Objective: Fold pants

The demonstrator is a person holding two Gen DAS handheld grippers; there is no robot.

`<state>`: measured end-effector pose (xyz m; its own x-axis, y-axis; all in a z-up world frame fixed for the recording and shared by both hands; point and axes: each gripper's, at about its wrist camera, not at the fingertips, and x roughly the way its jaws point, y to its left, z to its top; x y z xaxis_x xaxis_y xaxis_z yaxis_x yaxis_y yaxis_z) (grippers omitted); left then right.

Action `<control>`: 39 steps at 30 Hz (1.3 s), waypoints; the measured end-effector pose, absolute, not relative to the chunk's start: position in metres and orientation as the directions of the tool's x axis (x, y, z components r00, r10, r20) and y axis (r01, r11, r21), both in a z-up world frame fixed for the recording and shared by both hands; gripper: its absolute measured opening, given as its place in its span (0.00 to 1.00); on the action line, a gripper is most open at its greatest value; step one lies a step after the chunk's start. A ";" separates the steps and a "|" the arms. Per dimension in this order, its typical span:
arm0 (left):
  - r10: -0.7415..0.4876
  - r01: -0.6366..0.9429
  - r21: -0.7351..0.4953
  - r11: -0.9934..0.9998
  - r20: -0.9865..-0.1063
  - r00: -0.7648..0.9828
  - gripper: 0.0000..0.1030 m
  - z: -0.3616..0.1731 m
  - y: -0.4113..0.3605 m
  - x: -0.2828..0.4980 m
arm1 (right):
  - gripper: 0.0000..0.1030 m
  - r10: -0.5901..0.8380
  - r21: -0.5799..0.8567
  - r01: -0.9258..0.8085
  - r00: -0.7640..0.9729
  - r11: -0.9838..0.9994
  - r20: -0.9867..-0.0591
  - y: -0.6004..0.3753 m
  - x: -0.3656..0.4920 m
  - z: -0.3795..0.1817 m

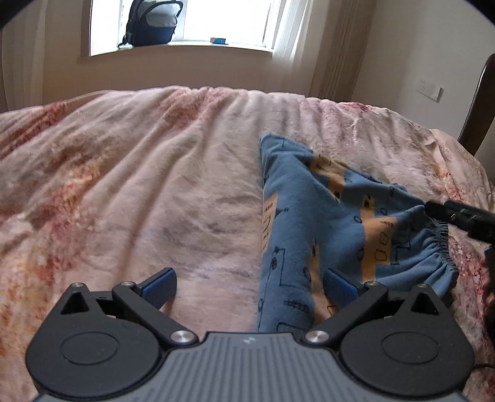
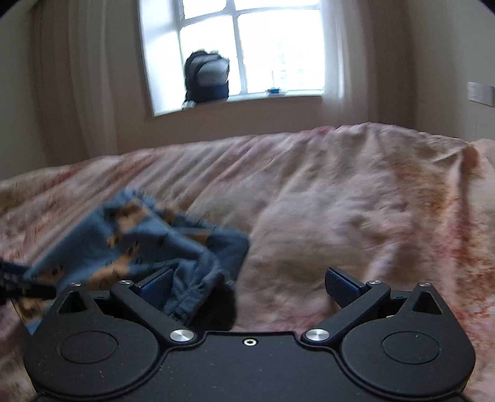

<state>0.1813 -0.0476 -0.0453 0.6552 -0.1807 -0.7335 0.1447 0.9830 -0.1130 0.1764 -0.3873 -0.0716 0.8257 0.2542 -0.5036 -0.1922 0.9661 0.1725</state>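
Note:
Blue pants point(image 1: 312, 216) with orange patches and black drawings lie crumpled on the pink bedcover point(image 1: 139, 191). In the left wrist view my left gripper point(image 1: 250, 284) is open; one pant leg runs down between its fingers, close to the right fingertip point(image 1: 340, 283). The gathered waistband point(image 1: 439, 247) lies at the right, where a black finger point(image 1: 458, 215) of my right gripper touches it. In the blurred right wrist view my right gripper point(image 2: 249, 286) is open, and the pants point(image 2: 145, 241) bunch at the left with the waistband point(image 2: 191, 293) draped beside the left fingertip point(image 2: 156, 286).
The bedcover spreads wide to the left of the pants and far back towards the wall. A dark backpack point(image 1: 151, 23) sits on the window sill point(image 1: 185, 46). A dark wooden post point(image 1: 478, 108) stands at the bed's right edge, with a wall switch point(image 1: 430, 89) beside it.

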 end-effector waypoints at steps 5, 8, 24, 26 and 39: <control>-0.289 0.192 -0.217 0.957 -0.649 0.704 1.00 -0.029 -0.047 0.179 | 1.00 0.449 0.324 -0.334 0.798 0.885 -0.402 -0.400 0.183 -0.065; -0.342 0.207 -0.279 0.938 -0.640 0.688 1.00 -0.034 -0.053 0.182 | 1.00 0.542 0.414 -0.380 0.736 0.827 -0.407 -0.401 0.201 -0.076; -0.368 0.128 -0.374 0.918 -0.690 0.623 1.00 -0.055 -0.053 0.191 | 0.99 0.742 0.720 -0.373 0.605 0.584 -0.288 -0.433 0.213 -0.097; -0.362 0.130 -0.364 0.922 -0.693 0.624 1.00 -0.055 -0.053 0.191 | 0.95 0.720 0.731 -0.343 0.632 0.590 -0.285 -0.435 0.211 -0.097; -0.358 0.133 -0.356 0.925 -0.696 0.622 1.00 -0.053 -0.048 0.186 | 0.48 0.601 0.704 -0.210 0.709 0.679 -0.368 -0.438 0.209 -0.105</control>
